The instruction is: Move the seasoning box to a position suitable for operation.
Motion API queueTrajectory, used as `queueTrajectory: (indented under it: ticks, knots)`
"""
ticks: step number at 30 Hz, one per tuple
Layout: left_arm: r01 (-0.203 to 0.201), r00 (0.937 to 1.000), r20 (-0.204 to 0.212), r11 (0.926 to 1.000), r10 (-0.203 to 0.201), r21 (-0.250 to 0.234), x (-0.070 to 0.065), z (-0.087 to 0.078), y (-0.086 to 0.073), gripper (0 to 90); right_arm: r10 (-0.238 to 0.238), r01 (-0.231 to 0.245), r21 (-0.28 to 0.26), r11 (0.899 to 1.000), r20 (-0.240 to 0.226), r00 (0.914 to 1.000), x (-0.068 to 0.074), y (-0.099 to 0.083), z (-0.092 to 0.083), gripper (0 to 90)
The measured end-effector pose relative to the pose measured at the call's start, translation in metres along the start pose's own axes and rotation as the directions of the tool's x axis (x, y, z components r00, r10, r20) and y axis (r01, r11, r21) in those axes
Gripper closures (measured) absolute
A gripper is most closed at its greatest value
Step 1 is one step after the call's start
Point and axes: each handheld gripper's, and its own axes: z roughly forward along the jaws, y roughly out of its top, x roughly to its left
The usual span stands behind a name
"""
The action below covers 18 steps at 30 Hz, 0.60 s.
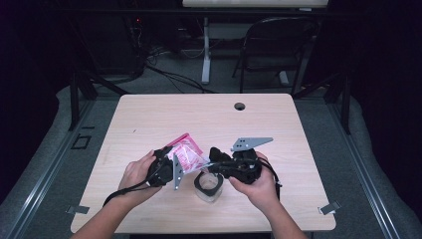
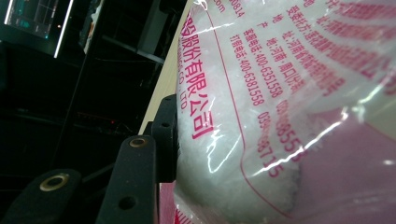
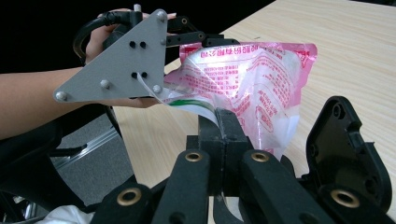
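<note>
A pink and clear plastic bag [image 1: 186, 152] of white granules, printed with red text, hangs over the near middle of the table between both hands. My left gripper [image 1: 174, 162] is shut on its lower left side. In the left gripper view one black finger [image 2: 163, 130] presses into the bag [image 2: 261, 93], and the other is hidden behind it. My right gripper [image 1: 215, 163] is shut on the bag's thin lower edge. In the right gripper view its jaws [image 3: 222, 119] pinch that film below the bag [image 3: 252, 79]. A clear jar [image 1: 208, 186] with a black rim stands on the table just beneath.
The light wooden table [image 1: 149, 114] has a cable hole [image 1: 240, 106] near its far edge. A black plastic piece [image 3: 345, 154] stands close at the right of my right jaws. A folding chair [image 1: 278, 50] and a desk leg stand beyond the table.
</note>
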Motion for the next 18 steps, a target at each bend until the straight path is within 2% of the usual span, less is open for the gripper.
queueTrajectory:
  ticks: [18]
  knots:
    - [-0.054, 0.9972, -0.05, 0.9983, 0.055, 0.019, 0.0037, -0.0041, 0.0018, 61.4, 0.009, -0.009, 0.019, 1.0, 0.001, 1.0, -0.0048, -0.0028, 0.0018, 90.0]
